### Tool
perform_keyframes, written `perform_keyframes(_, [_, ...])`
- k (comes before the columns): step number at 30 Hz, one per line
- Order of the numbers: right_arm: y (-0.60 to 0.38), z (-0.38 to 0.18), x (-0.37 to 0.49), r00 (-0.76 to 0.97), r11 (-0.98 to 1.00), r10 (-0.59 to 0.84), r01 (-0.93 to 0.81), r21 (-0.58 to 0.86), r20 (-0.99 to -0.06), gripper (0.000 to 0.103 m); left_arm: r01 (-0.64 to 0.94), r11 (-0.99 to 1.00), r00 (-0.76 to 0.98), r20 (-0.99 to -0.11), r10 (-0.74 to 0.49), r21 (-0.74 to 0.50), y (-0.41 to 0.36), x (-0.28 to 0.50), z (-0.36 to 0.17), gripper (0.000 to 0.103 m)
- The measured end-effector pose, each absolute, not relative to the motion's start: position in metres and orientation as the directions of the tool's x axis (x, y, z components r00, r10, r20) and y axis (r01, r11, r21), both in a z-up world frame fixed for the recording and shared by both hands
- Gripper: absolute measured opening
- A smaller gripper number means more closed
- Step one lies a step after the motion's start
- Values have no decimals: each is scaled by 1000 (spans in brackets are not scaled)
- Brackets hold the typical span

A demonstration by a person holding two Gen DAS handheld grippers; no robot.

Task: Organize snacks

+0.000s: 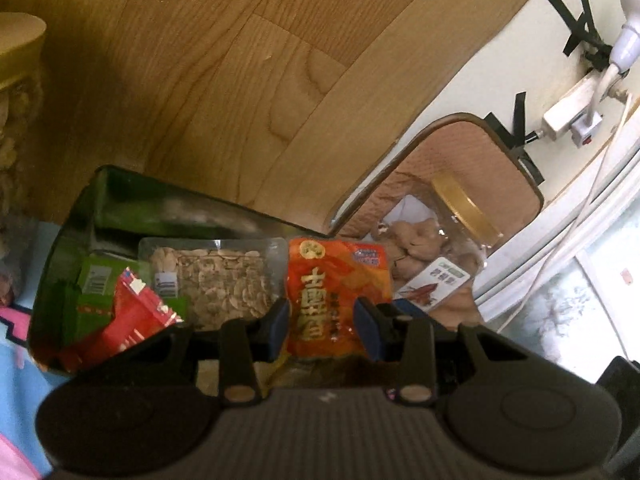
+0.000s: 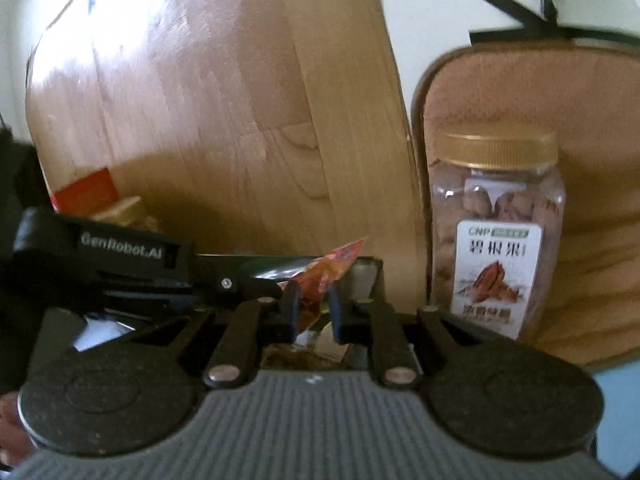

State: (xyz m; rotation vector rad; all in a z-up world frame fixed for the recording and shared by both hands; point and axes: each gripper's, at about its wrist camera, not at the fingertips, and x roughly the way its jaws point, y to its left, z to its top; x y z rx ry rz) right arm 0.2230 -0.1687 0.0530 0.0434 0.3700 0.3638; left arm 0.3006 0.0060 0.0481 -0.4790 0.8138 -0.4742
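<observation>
Both the left gripper (image 1: 323, 322) and right gripper (image 2: 314, 309) pinched the orange snack packet (image 1: 338, 300) beside the dark bin (image 1: 100, 196).

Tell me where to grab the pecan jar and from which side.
Grip the pecan jar across its clear body just under the gold lid, coming from the front. It stands upright against the cushion, so its back is blocked and its flat sides suit the fingers.

right claw (image 2: 314, 306) w/ orange snack pkt (image 2: 320, 280) pinched, pecan jar (image 2: 496, 236) just right.
</observation>
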Motion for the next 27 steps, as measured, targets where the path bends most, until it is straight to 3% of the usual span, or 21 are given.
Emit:
perform_keyframes(3, [-163,48,214,908,956,283,-293,13,-309,49,210,807,613,-568,-548,-552,5,300,50,36])
perform_keyframes(7, [-170,54,200,923,964,253,-266,-5,-291,50,207,786,625,-539,-564,-582,20,285,65,36])
perform_keyframes(10, [-193,64,168,908,941,336,-313,128,-249,50,261,775,656,-482,-580,-576,42,244,81,38])
perform_keyframes(13, [-206,47,155,808,856,497,-397,331,-317,50,255,782,680,-470,-563,-568,64,197,71,44])
perform_keyframes(15, [-205,25,158,741,824,549,-402,399,-388,49,209,785,654,-513,-555,-583,73,173,46,44])
perform_keyframes(18, [-194,-1,171,693,836,536,-356,417,-482,44,106,784,606,-585,-539,-612,81,156,8,44])
perform_keyframes(23, [-171,-15,181,651,829,552,-360,428,-521,31,34,686,577,-547,-607,-727,91,151,-21,44])
perform_keyframes(25, [-168,-17,181,626,819,567,-354,452,-535,21,38,678,575,-539,-616,-734,90,153,-23,42])
perform_keyframes(27, [-167,-17,171,618,807,582,-353,474,-529,18,46,675,563,-539,-626,-736,87,155,-23,35])
